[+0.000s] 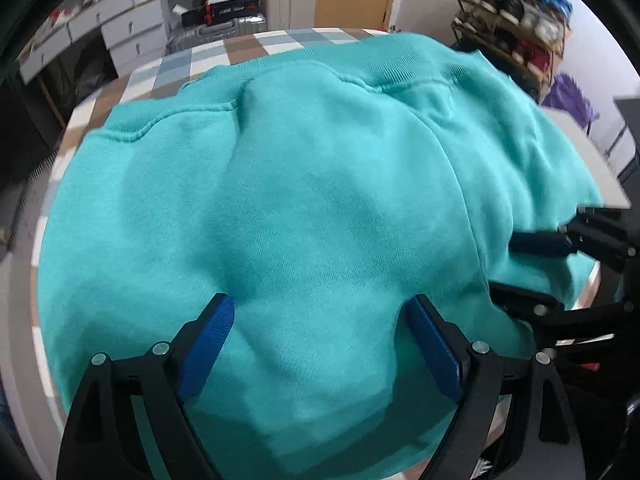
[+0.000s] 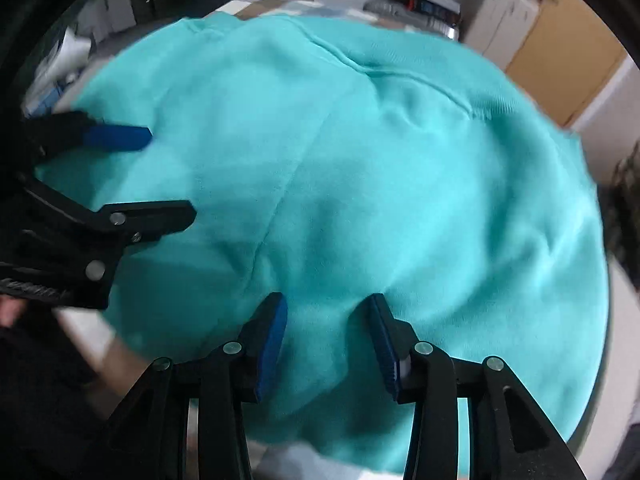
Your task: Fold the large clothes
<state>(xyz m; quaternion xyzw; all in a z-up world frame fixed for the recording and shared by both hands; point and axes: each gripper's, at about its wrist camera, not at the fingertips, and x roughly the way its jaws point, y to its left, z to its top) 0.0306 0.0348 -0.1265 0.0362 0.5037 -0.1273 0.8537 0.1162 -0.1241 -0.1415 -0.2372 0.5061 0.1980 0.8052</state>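
A teal sweatshirt lies spread over the checked desk, under both grippers. The left gripper tilts steeply down, its jaws spread wide above the cloth, holding nothing. The right gripper, just beside it, also points down, half spread over the fabric.

We see the left tongs angled steeply downward, their jaws spread wide, with the blue pads facing each other across a broad gap. The right tongs tilt down steeply too, their jaws much closer together but still parted, nothing pinched between them. In the left wrist view the right tongs come in from the right edge; in the right wrist view the left tongs reach in from the left edge.
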